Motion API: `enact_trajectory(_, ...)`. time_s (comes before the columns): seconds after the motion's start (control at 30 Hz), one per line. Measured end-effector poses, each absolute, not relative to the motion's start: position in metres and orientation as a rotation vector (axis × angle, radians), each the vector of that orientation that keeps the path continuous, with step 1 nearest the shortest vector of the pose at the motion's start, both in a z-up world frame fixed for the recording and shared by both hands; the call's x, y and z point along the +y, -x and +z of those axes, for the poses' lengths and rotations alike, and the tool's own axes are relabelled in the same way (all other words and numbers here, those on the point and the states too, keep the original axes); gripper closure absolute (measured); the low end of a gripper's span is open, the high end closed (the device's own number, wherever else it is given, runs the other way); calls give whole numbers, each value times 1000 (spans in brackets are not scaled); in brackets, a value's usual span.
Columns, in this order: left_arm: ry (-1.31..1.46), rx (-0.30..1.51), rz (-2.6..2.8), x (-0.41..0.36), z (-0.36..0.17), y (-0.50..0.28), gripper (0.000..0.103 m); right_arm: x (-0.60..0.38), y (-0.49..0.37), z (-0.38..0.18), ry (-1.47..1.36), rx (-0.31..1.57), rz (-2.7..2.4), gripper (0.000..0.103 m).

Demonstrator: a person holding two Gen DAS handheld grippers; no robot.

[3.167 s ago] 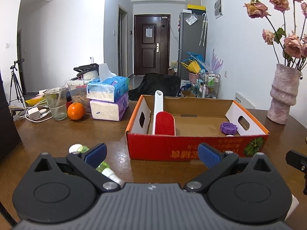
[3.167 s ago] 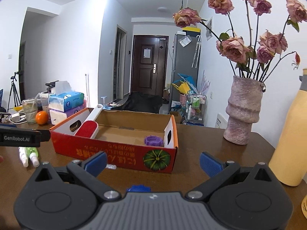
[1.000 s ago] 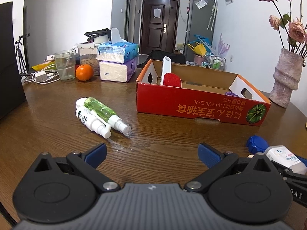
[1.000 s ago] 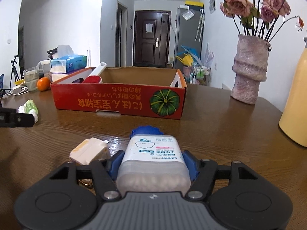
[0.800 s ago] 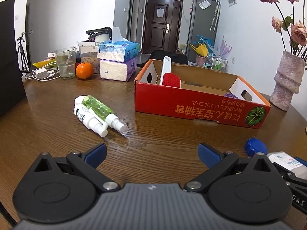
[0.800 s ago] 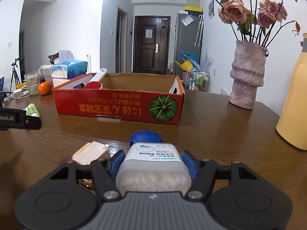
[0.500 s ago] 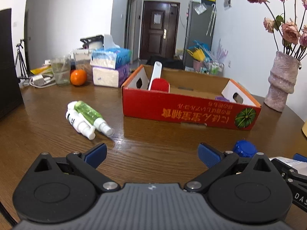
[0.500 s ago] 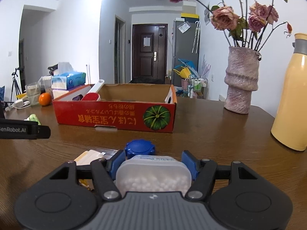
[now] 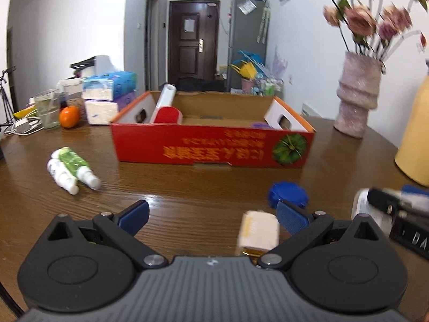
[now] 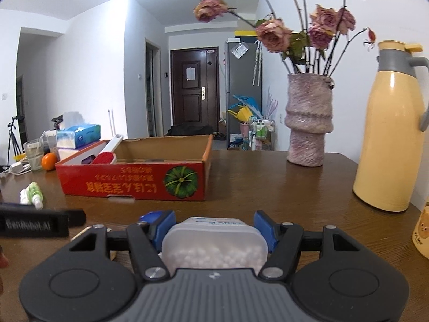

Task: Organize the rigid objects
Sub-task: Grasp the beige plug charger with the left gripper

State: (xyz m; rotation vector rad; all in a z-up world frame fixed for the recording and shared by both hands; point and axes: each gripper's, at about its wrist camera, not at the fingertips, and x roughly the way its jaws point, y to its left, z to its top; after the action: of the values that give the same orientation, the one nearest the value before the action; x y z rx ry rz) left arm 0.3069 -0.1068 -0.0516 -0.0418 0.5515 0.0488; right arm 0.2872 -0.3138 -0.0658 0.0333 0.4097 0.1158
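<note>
Near the table's (image 10: pixel 268 185) front edge, the right gripper (image 10: pixel 214 228) clamps the cotton-swab box (image 10: pixel 214 244) — it should clear the red carton's (image 10: pixel 134 179) near wall before releasing; the left gripper (image 9: pixel 211 214) gapes empty.

Brown wooden table (image 9: pixel 187 201): red cardboard box (image 9: pixel 211 150) centre; two small bottles (image 9: pixel 71 167) left; blue cap (image 9: pixel 288 194) near; vase (image 9: pixel 358 99), yellow thermos (image 10: pixel 391 134) right.

Right gripper (image 10: pixel 214 226) clamped on clear tub (image 10: pixel 214 244) of white beads, red box (image 10: pixel 134 177) ahead — brush (image 10: pixel 106 155) inside, vase (image 10: pixel 308 123) and yellow flask (image 10: pixel 388 139) right, spray bottles (image 10: pixel 32 193) left.
</note>
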Motion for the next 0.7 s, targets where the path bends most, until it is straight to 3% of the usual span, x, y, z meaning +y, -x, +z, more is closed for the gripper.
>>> enact_trajectory(0.23, -25, 605, 29, -132, -66, -314, 0, -337, -288, -67, -44, 401, 88, 39)
enact_trajectory(0.63, -20, 680, 22, -139, -80, -329, 42, -338, -286, -68, -38, 394, 80, 39)
enact_trajectory(0.7, -25, 688, 16, -140, -82, -330, 56, -337, -286, -69, -34, 394, 79, 39)
